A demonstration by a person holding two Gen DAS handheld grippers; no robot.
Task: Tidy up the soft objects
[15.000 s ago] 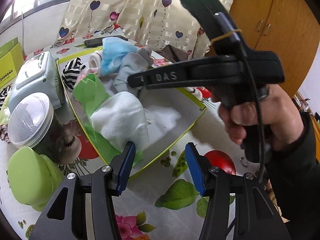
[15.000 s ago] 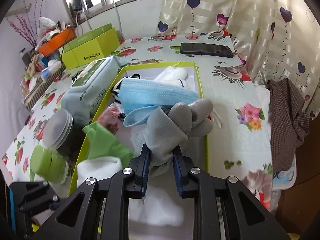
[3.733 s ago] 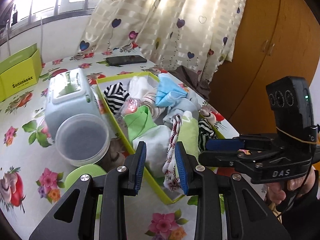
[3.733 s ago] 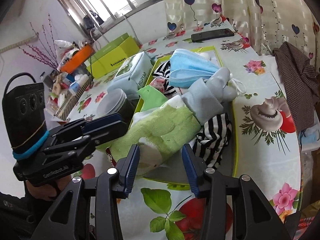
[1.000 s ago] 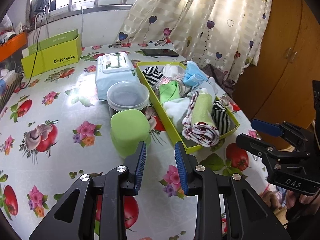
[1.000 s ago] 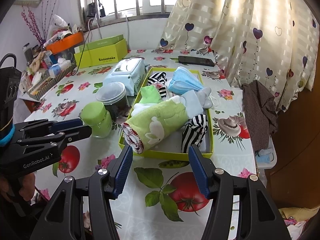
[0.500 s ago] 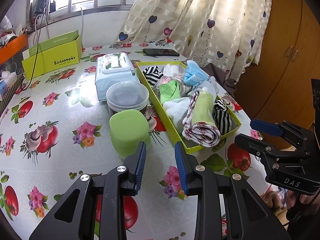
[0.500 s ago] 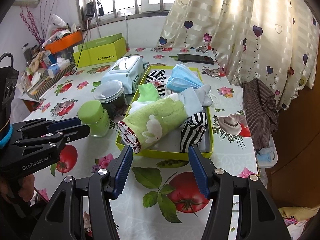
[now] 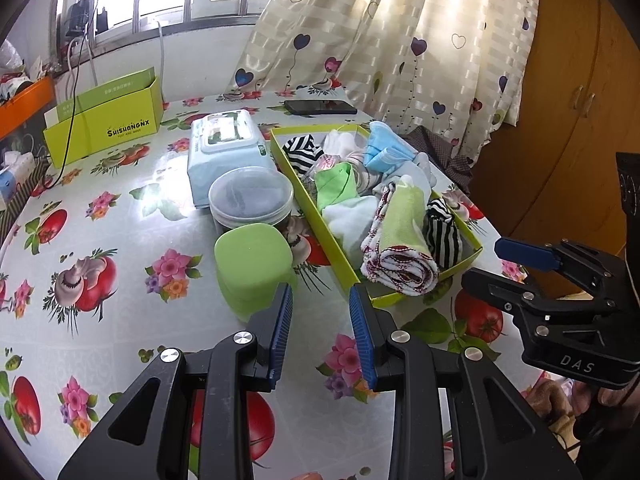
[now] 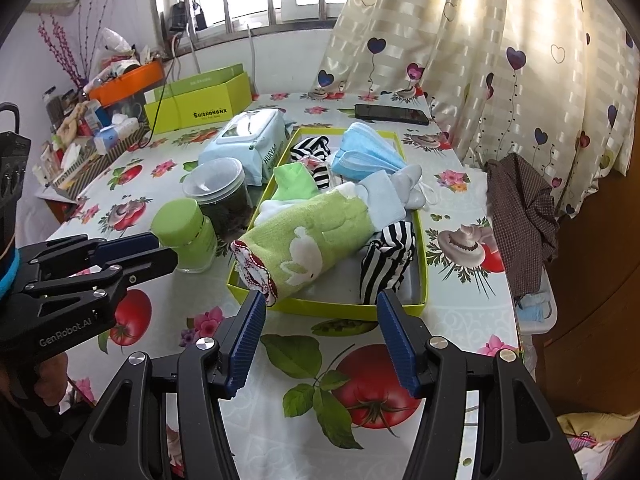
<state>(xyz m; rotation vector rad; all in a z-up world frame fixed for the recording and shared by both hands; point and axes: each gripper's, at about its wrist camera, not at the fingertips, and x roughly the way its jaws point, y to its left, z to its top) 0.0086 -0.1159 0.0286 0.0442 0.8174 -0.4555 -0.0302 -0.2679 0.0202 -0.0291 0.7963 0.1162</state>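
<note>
One shallow yellow-green tray point(image 10: 421, 276) holds one rolled green towel point(image 10: 316, 240), two striped socks point(image 10: 390, 258), one blue face mask point(image 10: 366, 156) and one green cloth point(image 10: 296, 182). Beside it: one wipes pack point(image 10: 250, 136), two jars point(image 10: 218, 196), one phone point(image 10: 392, 114), one lime box point(image 10: 200, 100).

On the table point(image 10: 460, 320) a shallow tray point(image 10: 422, 264) holds the soft things: a rolled towel point(image 10: 308, 240) lies slantwise along its near left side with its end overhanging the near rim, a striped sock point(image 10: 390, 258) sits to its right, and a face mask point(image 10: 364, 156) rests on the pile toward the far end. Left of the tray stand a small capped jar point(image 10: 186, 236) nearest, a lidded tub point(image 10: 220, 192) just behind it, and a wipes pack point(image 10: 250, 140) behind that. A phone point(image 10: 392, 114) lies beyond the tray, and an open box point(image 10: 200, 100) stands far left.
</note>
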